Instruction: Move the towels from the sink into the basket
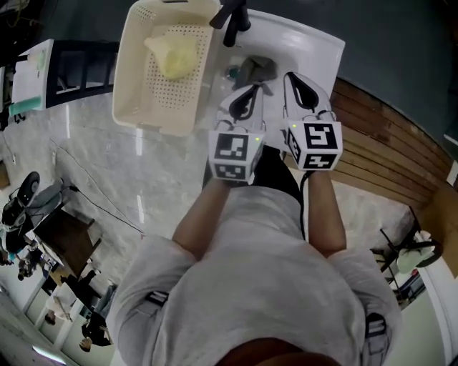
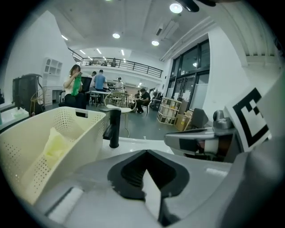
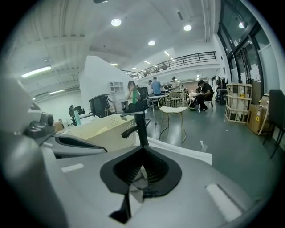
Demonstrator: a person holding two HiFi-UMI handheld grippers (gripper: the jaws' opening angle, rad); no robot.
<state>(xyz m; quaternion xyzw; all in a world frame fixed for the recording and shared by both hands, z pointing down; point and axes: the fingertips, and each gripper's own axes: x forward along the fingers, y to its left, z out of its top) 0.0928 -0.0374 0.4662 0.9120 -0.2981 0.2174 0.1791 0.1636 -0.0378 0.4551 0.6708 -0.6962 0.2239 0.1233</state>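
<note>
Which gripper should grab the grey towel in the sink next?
Left, probably. The left gripper points right at the grey towel in the sink and is nearer the basket. Its jaws are shut, so it must open first.

Bright ceiling spots (image 2: pixel 176 7) overhead; fisheye edges darken, near parts blur.

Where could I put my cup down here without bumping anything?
The marble counter between the basket and the person is bare, apart from a thin cable. The basket floor beside the yellow towel is free too. The sink is crowded: grey towel, faucet, left gripper and right gripper above it.
</note>
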